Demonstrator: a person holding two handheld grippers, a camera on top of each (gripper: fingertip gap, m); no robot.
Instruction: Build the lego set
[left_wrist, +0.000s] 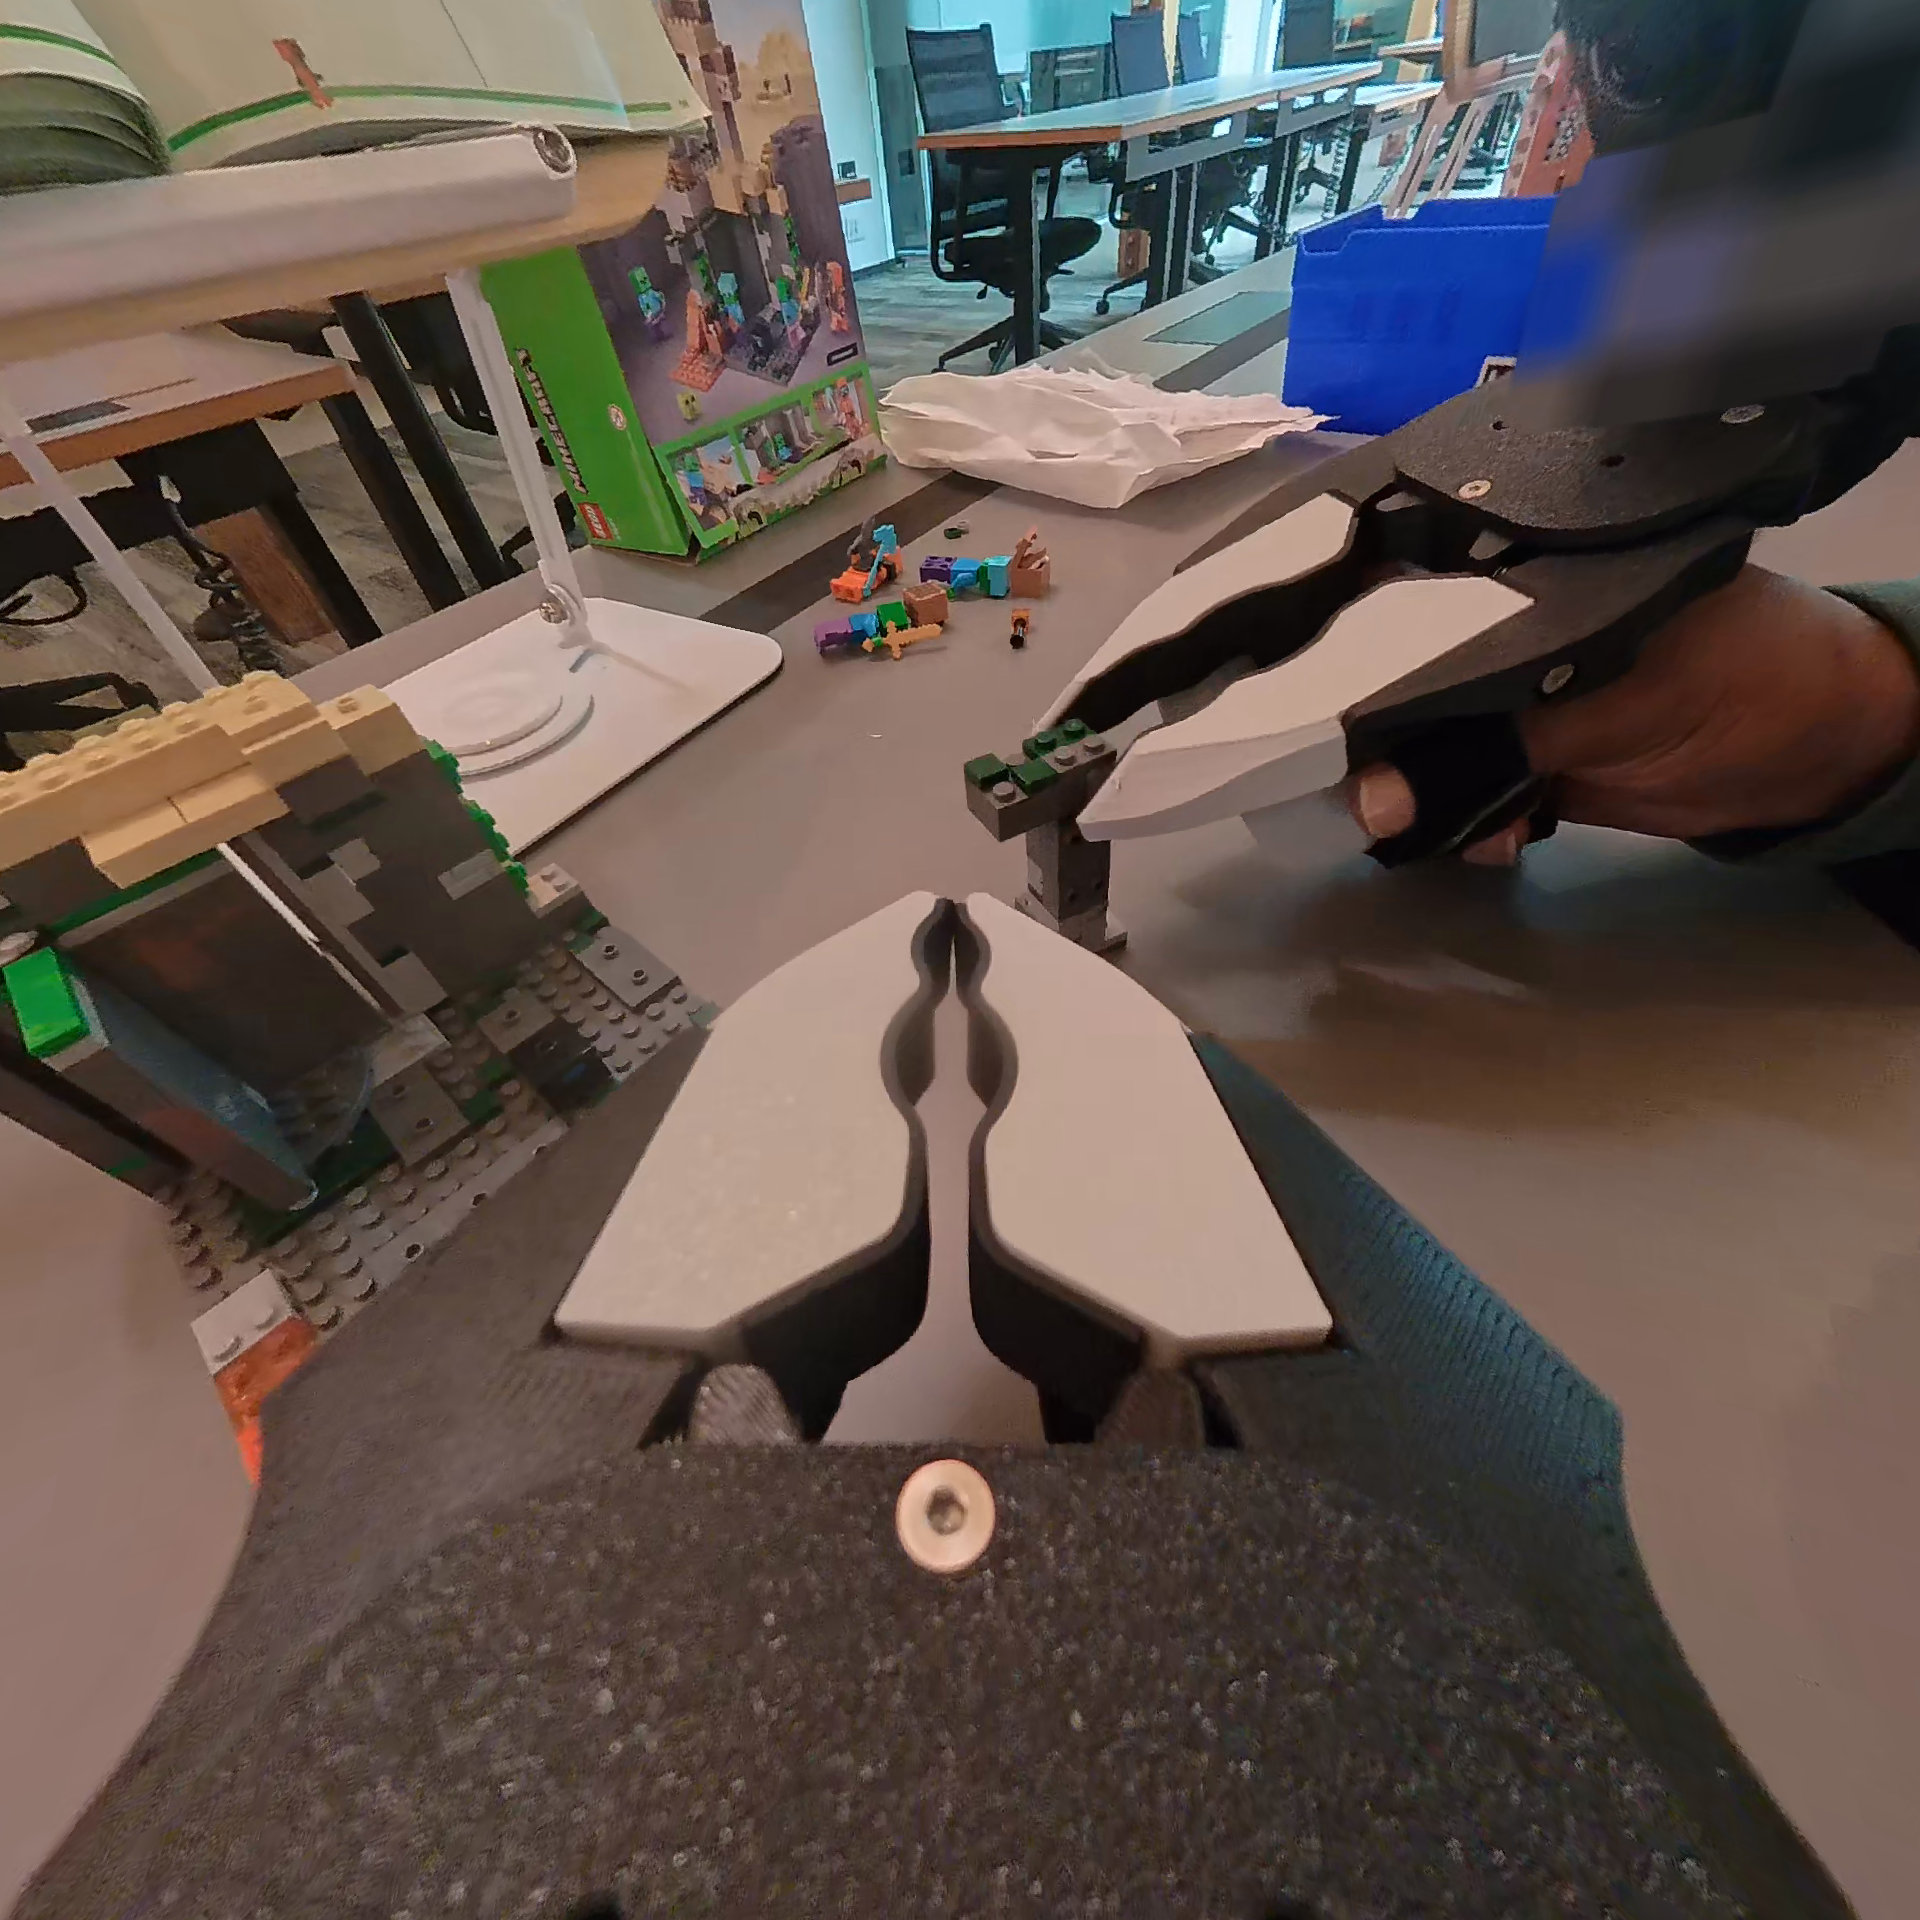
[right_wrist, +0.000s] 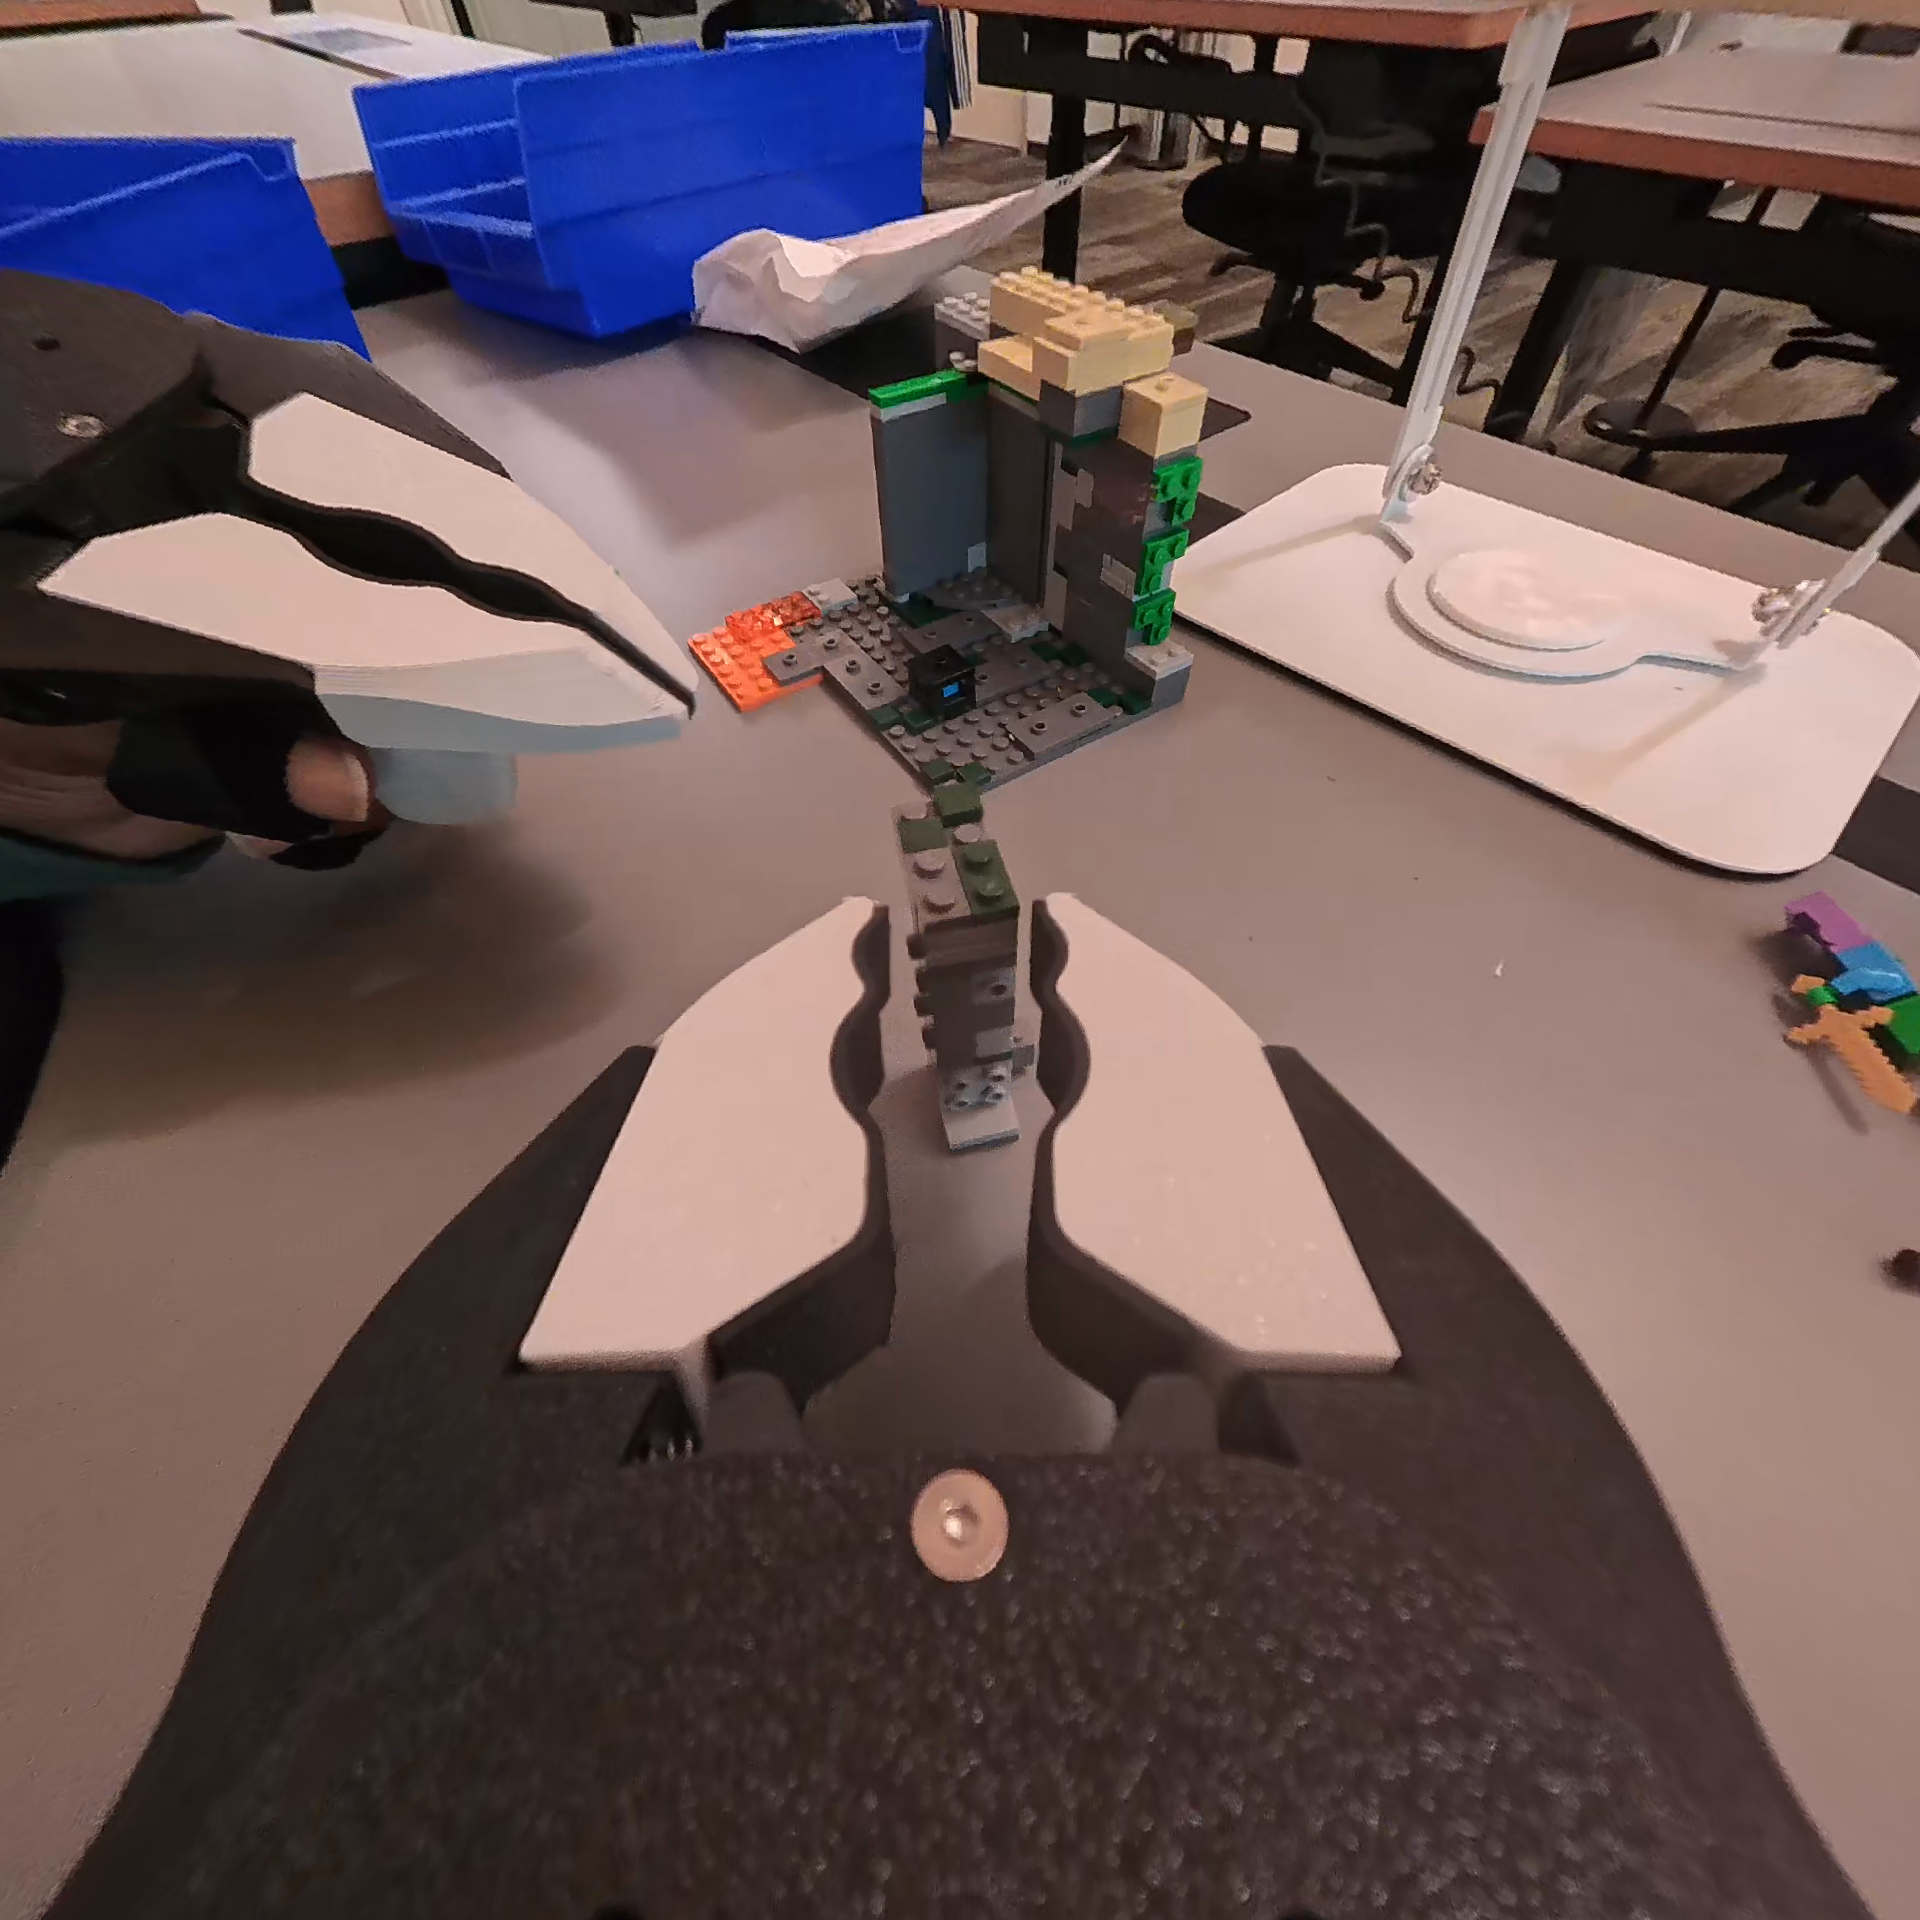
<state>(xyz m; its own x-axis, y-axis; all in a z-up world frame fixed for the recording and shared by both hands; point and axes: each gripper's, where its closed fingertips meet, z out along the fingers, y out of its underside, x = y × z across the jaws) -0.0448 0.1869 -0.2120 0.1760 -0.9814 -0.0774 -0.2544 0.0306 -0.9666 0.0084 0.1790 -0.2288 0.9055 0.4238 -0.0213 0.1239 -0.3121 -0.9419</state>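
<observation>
Right wrist view shows the right claw spread around the upright grey pillar standing on the surface near the main build, left claw clenched empty; next, clamp the pillar and carry it to the build.

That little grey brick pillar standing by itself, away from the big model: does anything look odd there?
Yes. The grey pillar stands apart from the big model on the table, on a narrow foot, with its green-topped arm jutting to one side, so it looks top-heavy. The right tongs straddle it; whether they touch it is unclear.
</observation>
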